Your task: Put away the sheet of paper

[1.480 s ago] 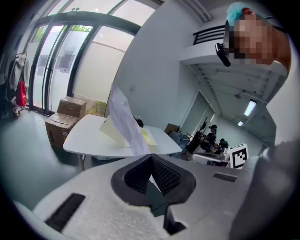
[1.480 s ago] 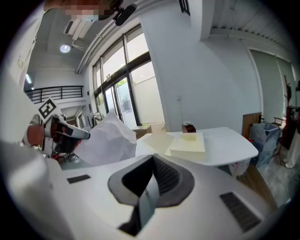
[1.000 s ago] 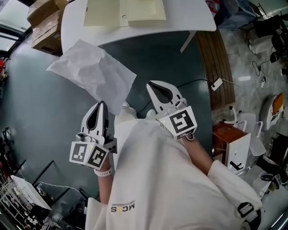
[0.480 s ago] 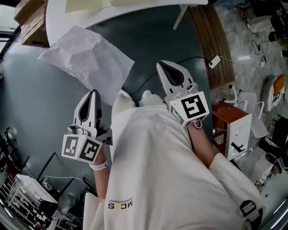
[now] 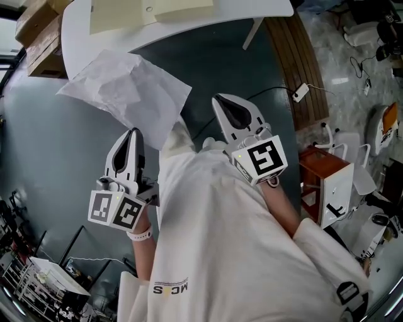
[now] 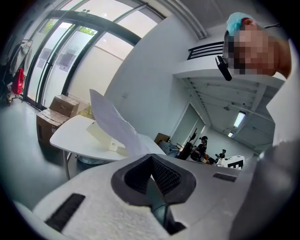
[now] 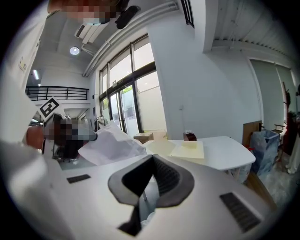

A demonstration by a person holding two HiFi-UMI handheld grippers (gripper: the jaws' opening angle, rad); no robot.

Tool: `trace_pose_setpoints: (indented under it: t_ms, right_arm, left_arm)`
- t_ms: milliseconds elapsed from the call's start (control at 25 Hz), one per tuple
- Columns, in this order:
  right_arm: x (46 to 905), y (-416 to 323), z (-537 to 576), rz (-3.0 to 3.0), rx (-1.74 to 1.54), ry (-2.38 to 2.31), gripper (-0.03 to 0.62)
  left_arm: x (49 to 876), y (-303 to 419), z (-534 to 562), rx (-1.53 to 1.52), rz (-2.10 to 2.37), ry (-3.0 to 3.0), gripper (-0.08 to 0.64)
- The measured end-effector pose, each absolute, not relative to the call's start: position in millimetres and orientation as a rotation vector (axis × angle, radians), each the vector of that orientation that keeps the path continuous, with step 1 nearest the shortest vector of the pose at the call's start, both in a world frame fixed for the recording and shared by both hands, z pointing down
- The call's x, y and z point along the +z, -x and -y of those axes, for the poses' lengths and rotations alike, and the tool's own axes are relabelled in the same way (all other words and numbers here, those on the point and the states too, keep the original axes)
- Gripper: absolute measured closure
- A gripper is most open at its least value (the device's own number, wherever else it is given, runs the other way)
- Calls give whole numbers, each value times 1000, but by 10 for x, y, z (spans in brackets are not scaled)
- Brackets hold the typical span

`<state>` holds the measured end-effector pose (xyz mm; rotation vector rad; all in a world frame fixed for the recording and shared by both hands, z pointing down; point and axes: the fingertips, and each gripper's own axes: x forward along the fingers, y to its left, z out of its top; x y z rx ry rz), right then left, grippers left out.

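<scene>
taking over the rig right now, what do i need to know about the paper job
Left claw: shut on the sheet of paper, which is crumpled and held in the air near the white table.
Right claw: shut and empty, not touching the sheet.
Done: the sheet is picked up.
Left: it is not put away yet. Cream folders lie on the table, possibly where it goes.

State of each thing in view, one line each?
sheet of paper: crumpled, in the air, pinched at its edge
left gripper: shut on the sheet of paper
right gripper: shut, nothing between its jaws
beige folders: lying flat on the white table
</scene>
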<state>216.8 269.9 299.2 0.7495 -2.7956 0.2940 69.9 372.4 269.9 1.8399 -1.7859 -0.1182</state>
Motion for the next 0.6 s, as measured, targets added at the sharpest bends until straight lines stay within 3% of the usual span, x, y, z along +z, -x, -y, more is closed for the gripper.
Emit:
trace_pose_setpoints:
  t_ms: [600]
  right_arm:
    - [2832,-488,-826,2691,277,-902,578]
  left_arm:
    - [2634,987,-1719,-102,1576,-1944,535]
